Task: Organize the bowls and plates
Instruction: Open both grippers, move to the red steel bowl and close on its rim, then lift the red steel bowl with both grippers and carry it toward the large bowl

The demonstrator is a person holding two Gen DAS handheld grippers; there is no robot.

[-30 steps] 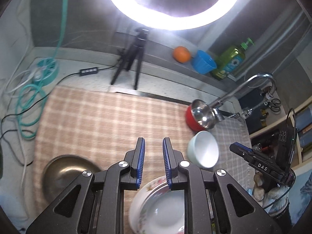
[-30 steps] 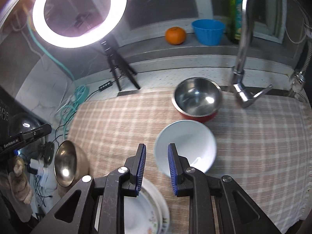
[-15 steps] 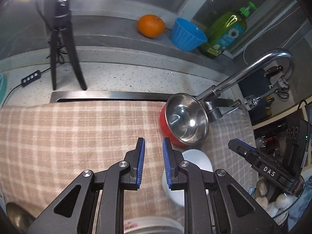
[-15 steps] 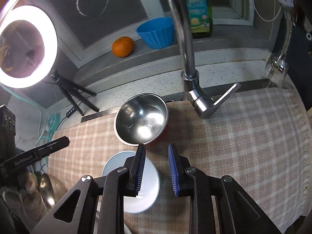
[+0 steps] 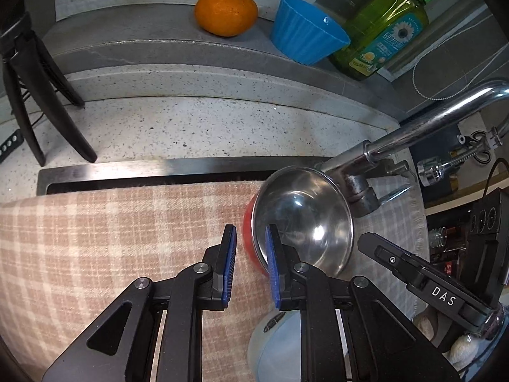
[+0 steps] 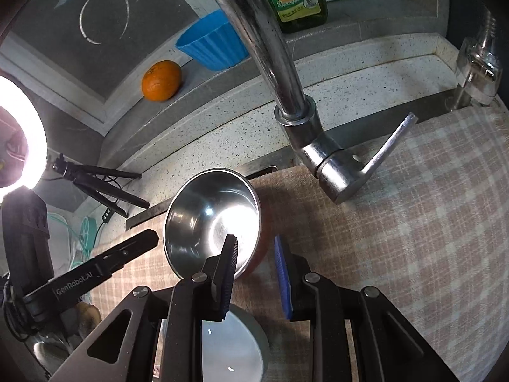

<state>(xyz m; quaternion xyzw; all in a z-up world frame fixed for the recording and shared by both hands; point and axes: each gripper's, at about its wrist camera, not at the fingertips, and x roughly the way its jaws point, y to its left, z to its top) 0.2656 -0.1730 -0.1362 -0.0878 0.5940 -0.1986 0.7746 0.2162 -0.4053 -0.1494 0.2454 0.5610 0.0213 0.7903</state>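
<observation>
Between my two grippers, on the checked cloth (image 5: 95, 238), sits the steel bowl with the red outside (image 5: 302, 222), close against the base of the tap (image 6: 321, 159). My left gripper (image 5: 249, 264) is spread and holds nothing; its right finger lies over the bowl's near rim while the left one hangs over bare cloth, so the rim looks to be entering the gap, though I cannot tell if anything touches. My right gripper (image 6: 256, 273) is likewise spread and empty, with its left finger in front of the bowl's inside and the right one outside the red wall. A white bowl (image 6: 232, 347) lies just nearer to me, partly hidden under both sets of fingers.

I judge this to be the reach for the steel bowl, with the grip not yet made. What comes next would be to settle one gripper over the rim and press it together on the wall, then lift clear of the tap lever, which stands close by; the polished metal may slip.

Outward, the cloth covers the sink, whose steel edge shows at its far side. Beyond is speckled stone counter, and on the grey ledge above an orange (image 5: 226, 11), a blue ribbed cup (image 5: 305, 31) and a green soap bottle (image 5: 385, 35). A tripod (image 6: 101, 184) with a ring light stands at the left.
</observation>
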